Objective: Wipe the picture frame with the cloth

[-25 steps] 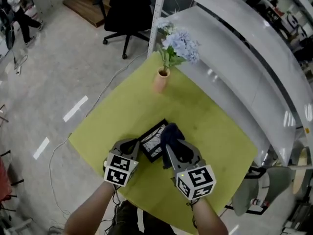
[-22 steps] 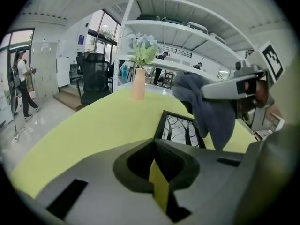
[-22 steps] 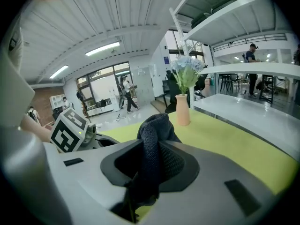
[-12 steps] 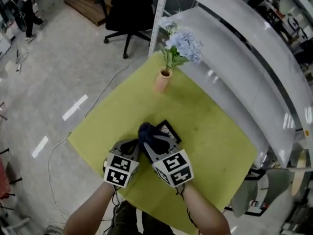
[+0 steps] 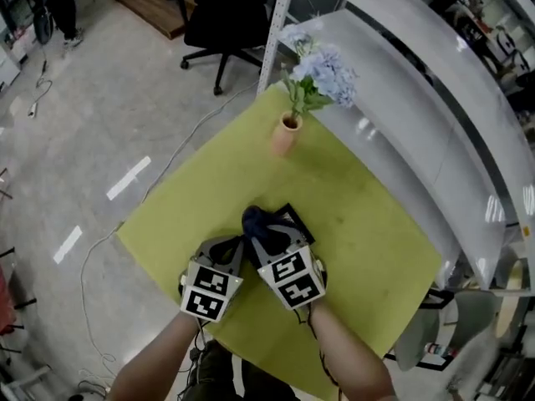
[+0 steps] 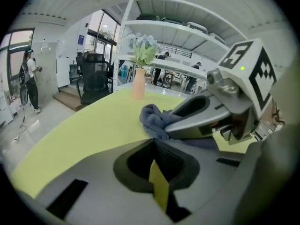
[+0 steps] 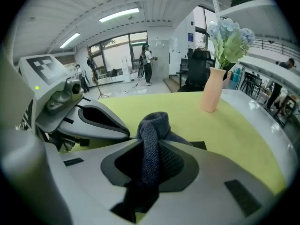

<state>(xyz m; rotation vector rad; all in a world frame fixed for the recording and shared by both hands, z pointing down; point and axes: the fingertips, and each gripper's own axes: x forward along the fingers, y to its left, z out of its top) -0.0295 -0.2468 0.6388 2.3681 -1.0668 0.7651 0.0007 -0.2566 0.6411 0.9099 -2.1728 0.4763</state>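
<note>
The black picture frame (image 5: pixel 293 219) lies flat on the yellow-green table (image 5: pixel 368 224); only its far corner shows past the grippers. A dark blue-grey cloth (image 5: pixel 259 222) is bunched on top of it, with my right gripper (image 5: pixel 266 234) shut on it. In the right gripper view the cloth (image 7: pixel 153 125) bulges out between the closed jaws, and a black corner of the frame (image 7: pixel 199 145) peeks out behind. My left gripper (image 5: pixel 236 247) sits just left of the cloth at the frame's near edge. Its jaws stand together, and nothing shows between them in the left gripper view.
A peach vase of pale blue flowers (image 5: pixel 288 132) stands at the table's far corner. A white shelf unit (image 5: pixel 401 98) runs along the right side. A black office chair (image 5: pixel 219 11) is on the floor beyond, and a cable (image 5: pixel 100 249) trails left of the table.
My right gripper has carried the cloth leftward across the frame and now sits against the left gripper. The left gripper has hardly moved.
</note>
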